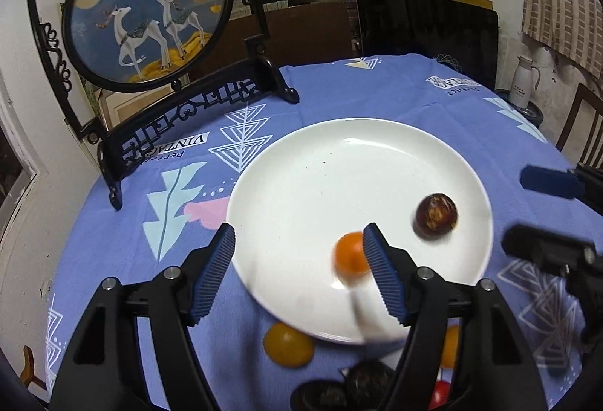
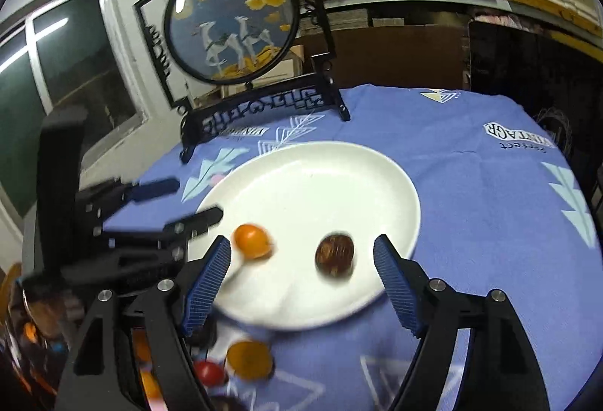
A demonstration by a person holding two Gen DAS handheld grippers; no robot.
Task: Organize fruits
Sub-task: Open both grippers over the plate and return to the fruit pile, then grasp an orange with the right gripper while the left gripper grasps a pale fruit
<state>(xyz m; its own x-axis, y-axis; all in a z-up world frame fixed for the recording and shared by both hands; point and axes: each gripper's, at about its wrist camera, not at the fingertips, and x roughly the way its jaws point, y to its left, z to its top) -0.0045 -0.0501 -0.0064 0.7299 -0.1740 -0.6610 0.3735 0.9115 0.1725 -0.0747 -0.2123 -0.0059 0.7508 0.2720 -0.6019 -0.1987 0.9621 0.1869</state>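
1. The left gripper (image 1: 299, 241) has its fingers spread wide and empty over the near rim of the white plate (image 1: 301, 192); the orange fruit (image 1: 349, 257) lies on the plate touching the inner face of its right finger.
2. The right gripper (image 2: 301, 252) is also spread and empty, with the dark brown fruit (image 2: 334, 255) (blurred) between its fingers on the plate.
3. A yellow-orange fruit (image 1: 288, 344) sits on the blue tablecloth (image 1: 124, 252), just below the plate's rim.

Orange fruit (image 1: 348, 256) blurred; dark fruits (image 1: 339, 392) cut off below.
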